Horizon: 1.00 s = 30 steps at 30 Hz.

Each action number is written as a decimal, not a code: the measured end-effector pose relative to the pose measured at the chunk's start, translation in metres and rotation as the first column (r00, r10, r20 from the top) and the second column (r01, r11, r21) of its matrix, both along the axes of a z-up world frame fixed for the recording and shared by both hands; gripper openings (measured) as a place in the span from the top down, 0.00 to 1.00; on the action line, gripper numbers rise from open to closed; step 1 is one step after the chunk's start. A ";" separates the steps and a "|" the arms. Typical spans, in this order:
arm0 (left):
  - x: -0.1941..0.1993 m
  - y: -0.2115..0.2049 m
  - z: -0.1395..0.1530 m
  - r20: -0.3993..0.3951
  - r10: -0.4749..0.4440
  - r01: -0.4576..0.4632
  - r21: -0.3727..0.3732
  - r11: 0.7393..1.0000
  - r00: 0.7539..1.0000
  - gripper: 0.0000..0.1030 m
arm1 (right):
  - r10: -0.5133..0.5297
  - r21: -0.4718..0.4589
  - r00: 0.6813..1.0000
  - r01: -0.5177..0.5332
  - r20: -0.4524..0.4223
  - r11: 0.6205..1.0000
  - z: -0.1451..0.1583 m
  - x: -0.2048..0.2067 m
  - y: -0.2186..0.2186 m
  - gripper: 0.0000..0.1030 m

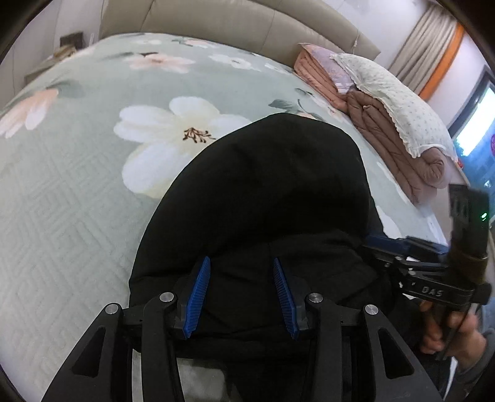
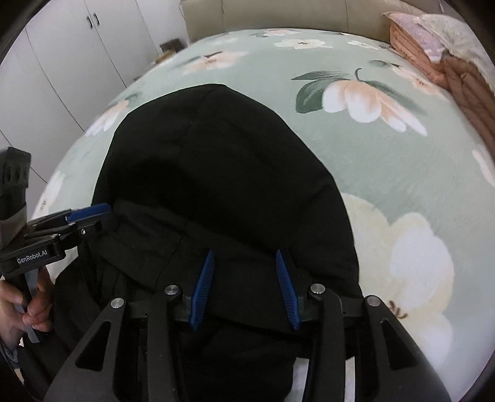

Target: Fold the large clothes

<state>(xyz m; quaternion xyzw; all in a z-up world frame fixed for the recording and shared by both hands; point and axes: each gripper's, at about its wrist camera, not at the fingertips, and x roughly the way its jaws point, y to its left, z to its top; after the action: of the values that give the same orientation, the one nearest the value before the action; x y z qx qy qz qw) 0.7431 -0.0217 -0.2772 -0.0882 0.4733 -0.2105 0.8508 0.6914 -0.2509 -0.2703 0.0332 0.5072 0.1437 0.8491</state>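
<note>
Garment, black and bulky, is lying on the bed near its front edge, its rounded end reaching toward the headboard. You are holding the left gripper above its near part, fingers spread, nothing pinched. Your right gripper is hanging beside it over the same cloth, fingers also apart. Folded quilts are sitting along the bed's right edge.
</note>
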 end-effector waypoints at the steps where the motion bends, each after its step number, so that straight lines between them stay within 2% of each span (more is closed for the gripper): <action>1: -0.002 0.000 0.001 0.011 0.000 0.000 0.008 1.000 1.000 0.58 | -0.002 -0.010 1.000 0.002 0.007 1.000 0.008 0.000 0.002 0.56; 2: -0.003 -0.001 0.001 0.017 0.001 -0.001 0.010 1.000 1.000 0.58 | 0.008 0.003 0.999 -0.008 0.038 1.000 0.021 0.000 0.004 0.55; 4: -0.003 0.000 0.001 0.016 0.001 -0.001 0.005 1.000 1.000 0.58 | 0.021 0.042 0.994 -0.025 0.105 0.999 0.046 0.003 0.008 0.45; 5: -0.003 -0.001 0.000 0.017 0.004 -0.004 0.001 1.000 1.000 0.58 | 0.021 0.053 0.991 -0.029 0.131 0.998 0.056 0.007 0.013 0.35; 6: -0.004 -0.001 -0.002 0.019 0.004 -0.004 0.000 1.000 1.000 0.58 | 0.023 0.062 0.988 -0.033 0.154 0.998 0.064 0.014 0.018 0.32; 9: -0.004 -0.005 -0.005 0.026 0.007 -0.007 -0.001 1.000 1.000 0.58 | 0.026 0.022 0.988 -0.030 0.150 0.999 0.062 0.049 0.042 0.33; 10: -0.004 -0.004 -0.005 0.027 0.008 -0.008 -0.005 1.000 1.000 0.58 | 0.018 -0.019 0.991 -0.016 0.129 1.000 0.051 0.063 0.050 0.35; 12: -0.004 -0.004 -0.006 0.031 0.009 -0.008 -0.007 1.000 0.999 0.58 | 0.001 -0.081 0.997 0.005 0.075 0.997 0.025 0.081 0.060 0.54; 14: -0.004 -0.007 -0.007 0.037 0.007 -0.008 0.006 1.000 0.999 0.58 | -0.014 -0.105 1.000 0.014 -0.003 0.994 -0.004 0.093 0.064 0.54; 15: -0.005 -0.006 -0.008 0.042 0.004 -0.005 0.014 1.000 0.999 0.57 | -0.020 -0.096 1.000 0.018 -0.014 0.995 -0.012 0.093 0.060 0.54; 18: -0.005 -0.005 -0.007 0.039 0.007 -0.007 0.005 1.000 0.999 0.58 | -0.028 -0.079 0.999 0.025 -0.032 0.997 -0.004 0.089 0.053 0.55; 22: -0.002 0.004 0.013 0.004 0.018 -0.018 -0.038 0.999 1.000 0.58 | -0.013 0.023 1.000 0.012 0.010 1.000 0.030 0.053 0.024 0.54; 24: -0.003 0.006 0.031 0.033 0.011 -0.010 -0.031 0.999 0.999 0.57 | 0.001 -0.016 0.999 0.000 0.049 1.000 0.047 0.030 0.012 0.54; 26: -0.002 0.010 0.043 0.047 0.012 -0.011 -0.017 1.000 0.999 0.57 | 0.012 -0.061 0.999 -0.009 0.047 0.998 0.049 0.012 -0.007 0.54; 28: 0.006 0.012 0.035 0.000 0.008 -0.008 -0.009 1.000 1.000 0.57 | 0.013 -0.077 1.000 -0.014 -0.016 0.997 0.035 0.005 -0.019 0.54; 30: 0.022 0.009 0.001 -0.129 0.018 -0.012 0.045 0.999 0.992 0.57 | 0.008 -0.079 0.995 -0.016 -0.096 0.997 0.009 0.003 -0.028 0.54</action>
<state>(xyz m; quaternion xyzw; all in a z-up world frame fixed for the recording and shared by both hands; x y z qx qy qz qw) 0.7652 -0.0129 -0.2763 -0.0863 0.5313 -0.1875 0.8217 0.6946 -0.2789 -0.2614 0.0031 0.5526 0.1269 0.8237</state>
